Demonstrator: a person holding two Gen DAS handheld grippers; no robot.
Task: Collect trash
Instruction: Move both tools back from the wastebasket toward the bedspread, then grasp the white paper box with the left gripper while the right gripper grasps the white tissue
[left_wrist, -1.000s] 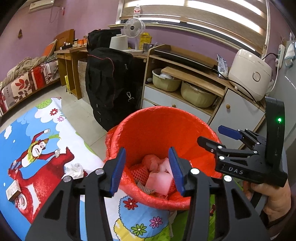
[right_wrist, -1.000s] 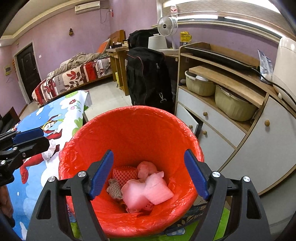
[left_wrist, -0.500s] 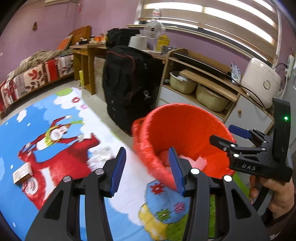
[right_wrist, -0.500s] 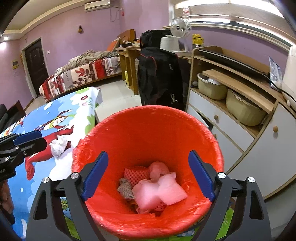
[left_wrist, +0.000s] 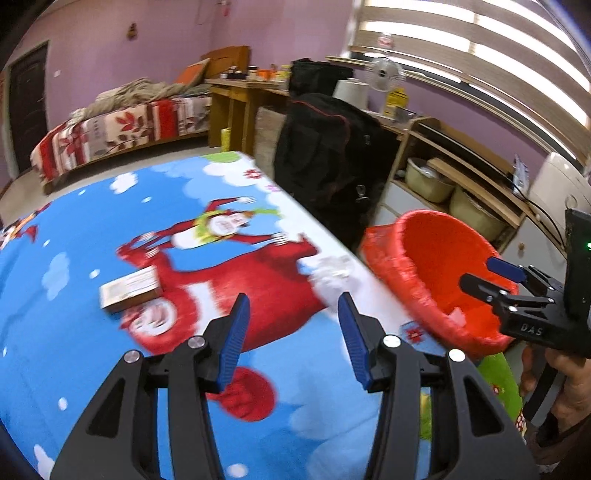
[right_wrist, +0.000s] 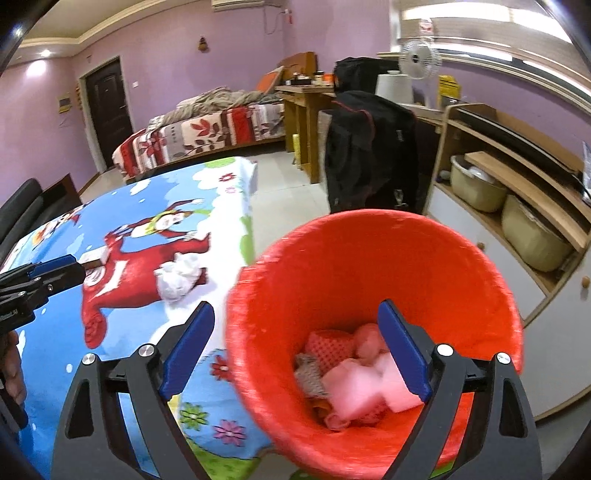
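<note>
While bin (right_wrist: 369, 258) shows trash (right_wrist: 354, 384), box (left_wrist: 130, 288) left-view only

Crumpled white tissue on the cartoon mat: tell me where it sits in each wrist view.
Left wrist view: tissue right of centre, beside the red bin.
Right wrist view: tissue left of centre, on the mat's red figure.
Shared landmark: the red bin, just right of the tissue in both.

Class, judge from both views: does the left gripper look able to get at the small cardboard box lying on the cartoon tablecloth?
Probably yes. The left gripper is empty with its jaws apart, and the cardboard box lies on open tablecloth just ahead with nothing between them.
</note>
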